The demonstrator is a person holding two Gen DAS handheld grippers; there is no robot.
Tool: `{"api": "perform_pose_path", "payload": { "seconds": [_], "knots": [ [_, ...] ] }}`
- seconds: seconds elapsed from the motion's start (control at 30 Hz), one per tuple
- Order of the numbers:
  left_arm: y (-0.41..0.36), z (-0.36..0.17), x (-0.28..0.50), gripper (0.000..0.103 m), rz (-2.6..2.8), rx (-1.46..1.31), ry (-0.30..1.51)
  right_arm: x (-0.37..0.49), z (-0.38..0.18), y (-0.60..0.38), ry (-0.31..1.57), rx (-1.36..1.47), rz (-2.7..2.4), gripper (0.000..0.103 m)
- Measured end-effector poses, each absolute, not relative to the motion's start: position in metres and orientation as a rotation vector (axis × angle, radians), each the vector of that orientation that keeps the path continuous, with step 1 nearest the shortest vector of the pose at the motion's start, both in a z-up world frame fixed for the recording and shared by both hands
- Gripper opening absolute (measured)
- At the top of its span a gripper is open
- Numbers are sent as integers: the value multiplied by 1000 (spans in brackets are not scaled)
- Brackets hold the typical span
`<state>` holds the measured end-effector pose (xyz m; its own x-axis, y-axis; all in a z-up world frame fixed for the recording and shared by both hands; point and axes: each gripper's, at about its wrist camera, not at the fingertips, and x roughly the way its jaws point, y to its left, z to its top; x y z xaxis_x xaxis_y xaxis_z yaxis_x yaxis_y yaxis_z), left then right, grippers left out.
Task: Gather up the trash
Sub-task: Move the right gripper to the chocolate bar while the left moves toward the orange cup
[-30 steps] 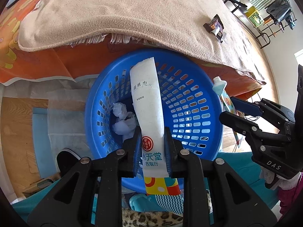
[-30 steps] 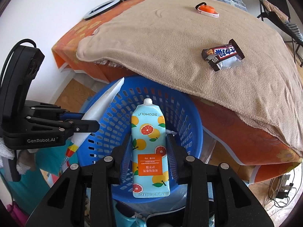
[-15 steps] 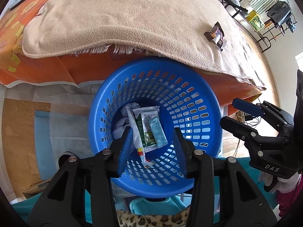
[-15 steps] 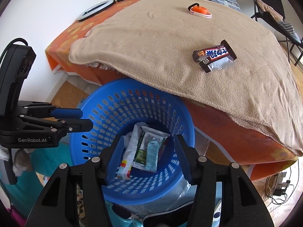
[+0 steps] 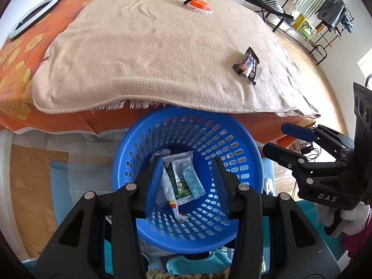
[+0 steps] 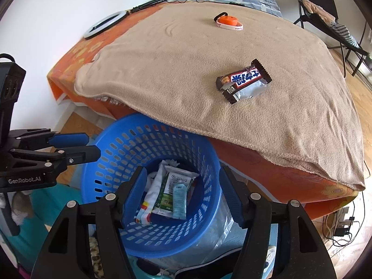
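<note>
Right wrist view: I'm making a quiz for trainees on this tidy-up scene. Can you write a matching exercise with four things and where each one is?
Things:
1. snack wrapper
2. orange disc
3. wipes packet
4. ring light

Places:
A. inside the blue basket
B. on the orange sheet near the wall
C. on the beige blanket, near side
D. on the beige blanket, far end

Pairs: 1-C, 2-D, 3-A, 4-B
</note>
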<state>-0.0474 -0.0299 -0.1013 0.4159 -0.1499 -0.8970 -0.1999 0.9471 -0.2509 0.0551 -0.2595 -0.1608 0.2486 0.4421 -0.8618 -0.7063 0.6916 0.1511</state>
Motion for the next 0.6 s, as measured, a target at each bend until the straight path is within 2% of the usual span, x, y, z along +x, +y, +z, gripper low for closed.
{"api": "perform_pose_path", "payload": {
  "seconds": [0.6],
  "knots": [
    [-16, -64, 19, 44, 5, -285, 1069, 102, -147, -283, 1065, -130, 730, 65]
  ]
}}
